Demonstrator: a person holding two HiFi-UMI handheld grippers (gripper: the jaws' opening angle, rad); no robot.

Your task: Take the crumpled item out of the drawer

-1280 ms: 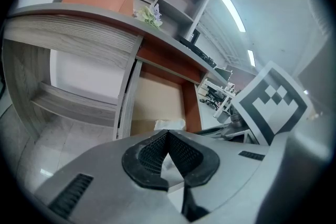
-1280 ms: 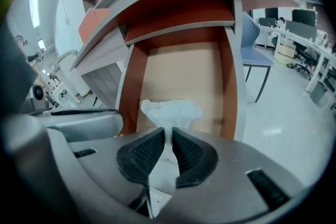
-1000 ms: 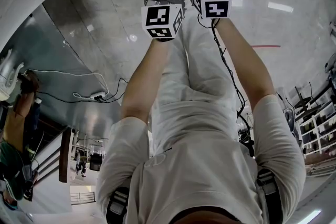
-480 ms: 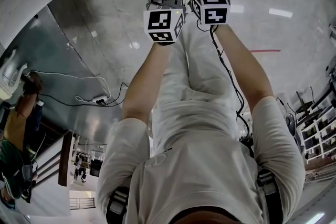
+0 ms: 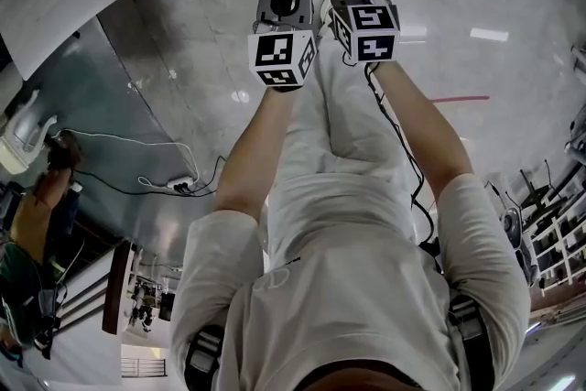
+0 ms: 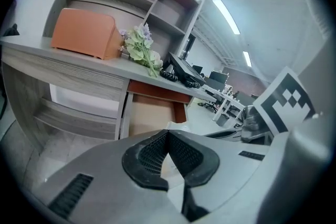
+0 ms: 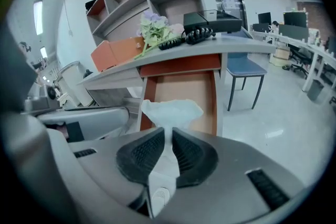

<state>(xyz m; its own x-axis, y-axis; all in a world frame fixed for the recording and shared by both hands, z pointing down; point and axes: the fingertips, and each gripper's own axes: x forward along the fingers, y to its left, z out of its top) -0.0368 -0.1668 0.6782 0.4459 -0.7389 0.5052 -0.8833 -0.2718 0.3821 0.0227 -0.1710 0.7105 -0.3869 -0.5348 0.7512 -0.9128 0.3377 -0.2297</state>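
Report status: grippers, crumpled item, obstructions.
Right gripper shut on crumpled item. Left gripper shut alongside. Item held in front of open drawer. Nothing blocking.

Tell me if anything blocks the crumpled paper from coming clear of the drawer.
Nothing visible does. The crumpled paper is pinched between the jaws of the right hand-held gripper, out in front of the open drawer. No part of the desk or drawer crosses between the paper and the person.
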